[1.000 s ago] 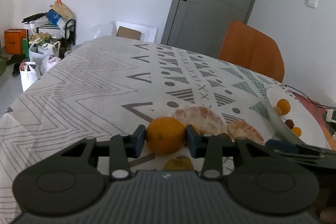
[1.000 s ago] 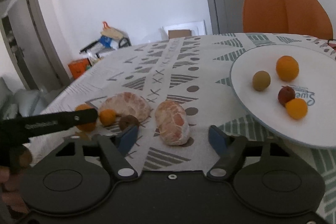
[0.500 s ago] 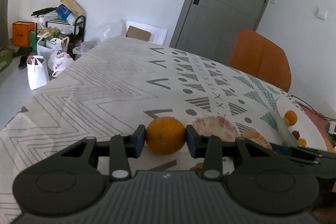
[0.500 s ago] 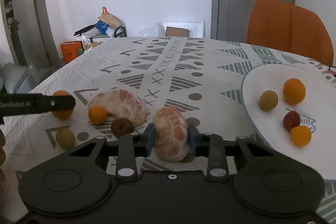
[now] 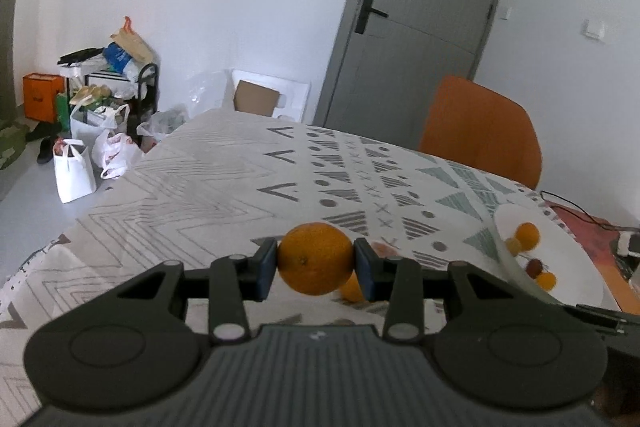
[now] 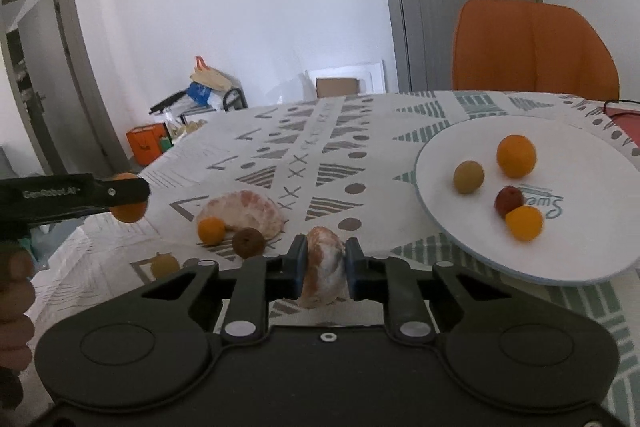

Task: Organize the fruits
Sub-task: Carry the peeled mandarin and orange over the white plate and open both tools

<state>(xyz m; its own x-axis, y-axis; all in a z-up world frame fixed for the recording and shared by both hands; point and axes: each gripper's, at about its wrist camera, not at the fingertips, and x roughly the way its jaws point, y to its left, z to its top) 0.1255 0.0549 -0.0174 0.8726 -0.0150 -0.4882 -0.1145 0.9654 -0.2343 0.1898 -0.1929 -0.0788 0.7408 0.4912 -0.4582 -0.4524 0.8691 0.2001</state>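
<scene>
My left gripper (image 5: pixel 315 267) is shut on an orange (image 5: pixel 315 259) and holds it above the patterned tablecloth; it also shows at the left of the right wrist view (image 6: pixel 128 203). My right gripper (image 6: pixel 323 269) is shut on a peeled pomelo piece (image 6: pixel 323 267), lifted just off the cloth. A larger peeled pomelo piece (image 6: pixel 248 209), a small orange (image 6: pixel 212 230), a brown fruit (image 6: pixel 248 242) and a yellow-green fruit (image 6: pixel 164 264) lie on the cloth. The white plate (image 6: pixel 580 259) to the right holds several small fruits.
An orange chair (image 6: pixel 532 51) stands behind the table's far right. A cable and red mat (image 5: pixel 588 227) lie beyond the plate. The table's left edge (image 5: pixel 100 207) drops to a floor with bags and boxes (image 5: pixel 80 163).
My left gripper has risen with the orange in it. My right gripper closed on the smaller peeled pomelo piece and lifted it slightly.
</scene>
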